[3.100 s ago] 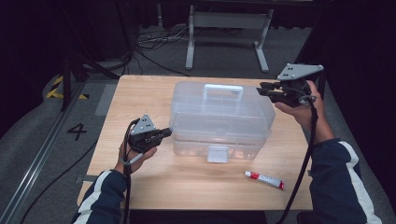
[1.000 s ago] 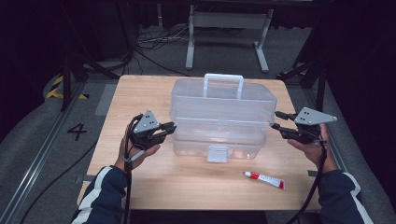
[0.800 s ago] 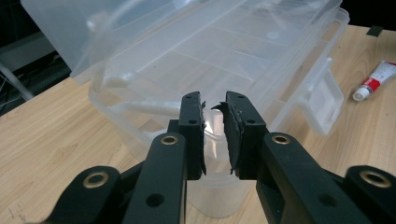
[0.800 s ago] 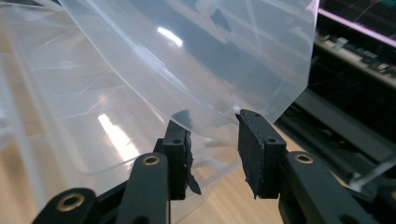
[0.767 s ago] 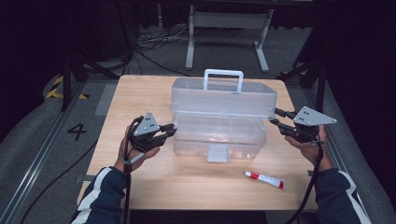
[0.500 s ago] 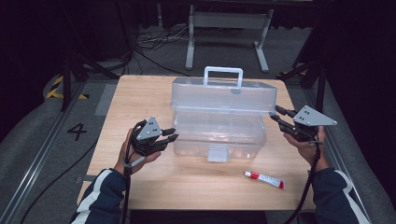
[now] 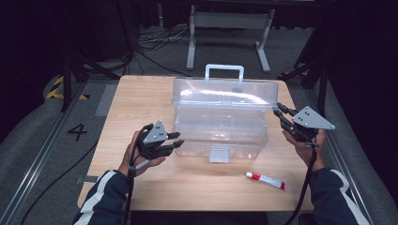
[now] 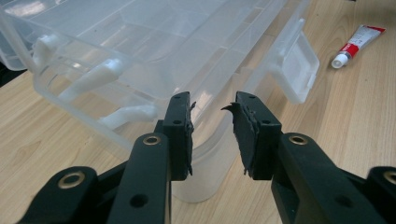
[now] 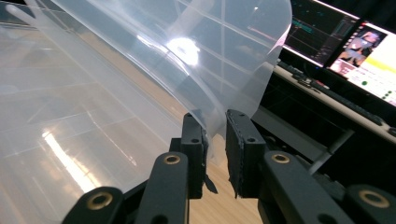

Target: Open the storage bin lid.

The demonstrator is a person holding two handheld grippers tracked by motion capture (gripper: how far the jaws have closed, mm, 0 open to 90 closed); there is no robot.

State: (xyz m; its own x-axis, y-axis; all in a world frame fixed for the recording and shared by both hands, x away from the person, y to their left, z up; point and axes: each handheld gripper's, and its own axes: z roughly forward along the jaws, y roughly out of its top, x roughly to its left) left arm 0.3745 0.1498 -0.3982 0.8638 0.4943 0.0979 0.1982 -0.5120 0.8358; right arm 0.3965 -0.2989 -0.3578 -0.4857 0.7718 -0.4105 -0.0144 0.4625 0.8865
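Note:
A clear plastic toolbox [image 7: 220,131] stands mid-table, its front latch [image 7: 219,153] hanging loose. Its lid [image 7: 220,96] is tilted up at the front, with the handle [image 7: 224,70] standing at the back. My right gripper [image 7: 278,108] is at the lid's front right corner. In the right gripper view my right gripper [image 9: 215,119] is shut on the lid [image 9: 187,46], whose edge runs down between the jaws. My left gripper [image 7: 177,140] is open beside the box's lower left corner. In the left gripper view the box [image 8: 140,56] lies just beyond the left gripper [image 8: 212,107], with nothing held.
A red and white tube [image 7: 265,180] lies on the wooden table [image 7: 141,103] in front of the box, to the right; the left gripper view shows this tube [image 8: 357,44] too. Lit monitors [image 9: 345,42] stand behind. A metal stand and cables sit on the floor beyond the table.
My right gripper came down from the back right to the lid's corner and raised it; the handle rose with it. My left gripper shifted slightly forward, against the box.

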